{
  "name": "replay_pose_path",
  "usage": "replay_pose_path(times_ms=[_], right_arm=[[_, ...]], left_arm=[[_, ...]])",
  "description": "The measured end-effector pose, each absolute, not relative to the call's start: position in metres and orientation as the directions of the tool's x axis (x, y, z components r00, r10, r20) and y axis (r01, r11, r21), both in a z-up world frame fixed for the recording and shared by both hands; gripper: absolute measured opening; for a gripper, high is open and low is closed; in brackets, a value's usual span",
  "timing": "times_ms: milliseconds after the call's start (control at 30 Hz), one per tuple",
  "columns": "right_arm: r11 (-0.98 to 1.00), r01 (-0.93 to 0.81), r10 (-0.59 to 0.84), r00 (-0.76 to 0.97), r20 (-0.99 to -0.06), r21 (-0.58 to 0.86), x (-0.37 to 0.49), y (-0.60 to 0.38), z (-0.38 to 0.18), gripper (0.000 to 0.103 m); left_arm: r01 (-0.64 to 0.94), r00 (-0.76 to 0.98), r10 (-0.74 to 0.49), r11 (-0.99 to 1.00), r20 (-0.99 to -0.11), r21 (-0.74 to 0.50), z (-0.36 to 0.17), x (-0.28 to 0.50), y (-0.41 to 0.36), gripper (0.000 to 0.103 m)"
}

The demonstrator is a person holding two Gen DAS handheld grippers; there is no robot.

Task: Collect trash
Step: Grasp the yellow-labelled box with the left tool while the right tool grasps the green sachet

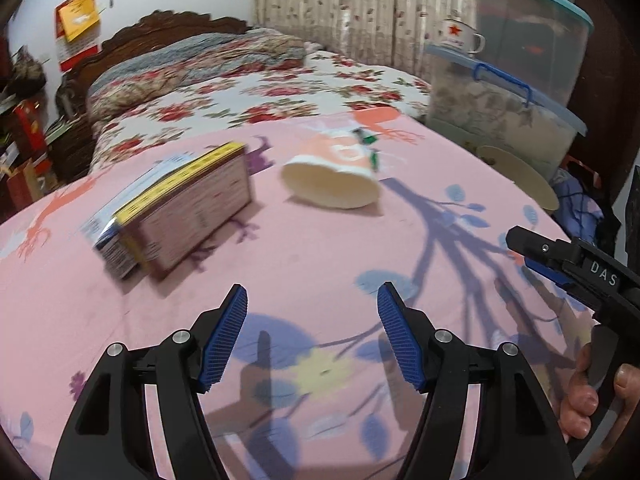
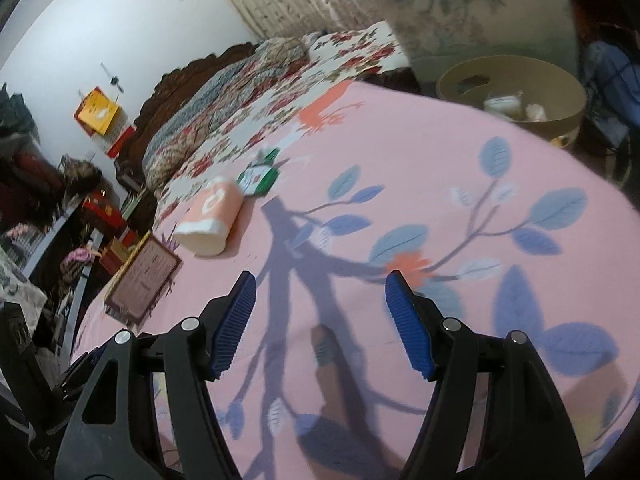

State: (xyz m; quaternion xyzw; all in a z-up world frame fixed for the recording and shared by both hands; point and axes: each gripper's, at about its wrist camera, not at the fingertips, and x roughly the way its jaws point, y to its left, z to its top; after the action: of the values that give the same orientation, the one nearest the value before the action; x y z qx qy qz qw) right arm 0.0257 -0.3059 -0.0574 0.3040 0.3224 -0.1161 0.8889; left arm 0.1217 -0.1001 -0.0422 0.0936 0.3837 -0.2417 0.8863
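A squashed orange and white paper cup (image 1: 334, 174) lies on its side on the pink sheet; it also shows in the right wrist view (image 2: 210, 218). A small green and white wrapper (image 2: 259, 178) lies just beyond it, partly hidden behind the cup in the left wrist view (image 1: 370, 148). A flat box with a yellow edge (image 1: 176, 212) lies left of the cup, also in the right wrist view (image 2: 142, 278). My left gripper (image 1: 312, 300) is open and empty, short of both. My right gripper (image 2: 320, 286) is open and empty; it appears at the right of the left view (image 1: 560, 256).
A tan round bin (image 2: 516, 96) with trash inside stands beyond the bed's far right edge. Stacked clear storage boxes (image 1: 516, 80) with a mug (image 1: 460, 34) stand behind it. A floral quilt (image 1: 224, 64) and wooden headboard lie at the back. Clutter fills the left floor.
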Motion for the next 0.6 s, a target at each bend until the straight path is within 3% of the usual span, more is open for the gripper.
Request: replay_pose_path(times_ms=[200, 400, 600], right_arm=[[0.837, 0.350, 0.024, 0.744, -0.668, 0.420, 0.046, -0.276, -0.058, 0.069], [0.862, 0.320, 0.037, 0.733, -0.679, 0.393, 0.057, -0.264, -0.061, 0.069], [0.837, 0.322, 0.072, 0.736, -0.673, 0.442, 0.057, -0.272, -0.065, 0.069]], left_arm=[[0.446, 0.601, -0.334, 0.894, -0.726, -0.041, -0.040, 0.128, -0.061, 0.064], [0.365, 0.680, -0.296, 0.930, -0.671, -0.040, -0.010, 0.162, -0.016, 0.064], [0.409, 0.688, -0.283, 0.912, -0.668, 0.035, -0.005, 0.191, -0.034, 0.064]])
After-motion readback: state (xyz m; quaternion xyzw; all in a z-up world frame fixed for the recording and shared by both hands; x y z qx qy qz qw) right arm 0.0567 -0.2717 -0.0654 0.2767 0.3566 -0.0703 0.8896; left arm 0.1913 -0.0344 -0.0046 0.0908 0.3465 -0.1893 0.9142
